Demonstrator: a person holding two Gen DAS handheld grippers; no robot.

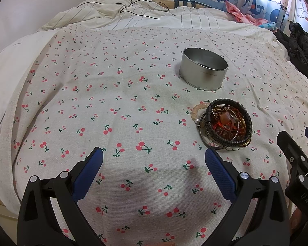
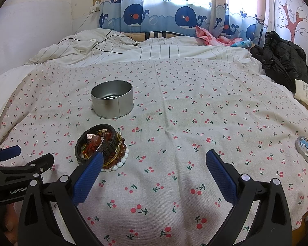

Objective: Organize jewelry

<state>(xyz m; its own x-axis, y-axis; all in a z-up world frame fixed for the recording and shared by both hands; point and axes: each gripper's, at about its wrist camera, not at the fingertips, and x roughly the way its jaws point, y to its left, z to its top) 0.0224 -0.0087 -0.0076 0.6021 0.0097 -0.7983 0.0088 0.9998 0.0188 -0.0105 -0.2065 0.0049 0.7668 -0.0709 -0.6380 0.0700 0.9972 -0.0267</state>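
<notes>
A heap of bracelets (image 1: 225,127), with black braided bands, amber and white beads, lies on the cherry-print cloth (image 1: 113,102). It also shows in the right wrist view (image 2: 101,147). An open round silver tin (image 1: 203,69) stands behind it, also seen in the right wrist view (image 2: 112,102). My left gripper (image 1: 154,157) is open and empty, left of the heap. My right gripper (image 2: 154,157) is open and empty, its left fingertip (image 2: 97,160) at the heap's near edge. The right gripper also shows at the edge of the left wrist view (image 1: 295,145).
The tin's lid (image 2: 307,149) lies at the far right on the cloth. A black jacket (image 2: 285,63) and a striped duvet (image 2: 154,49) with a black cable (image 2: 104,43) lie behind. Whale-print curtains (image 2: 174,14) hang at the back.
</notes>
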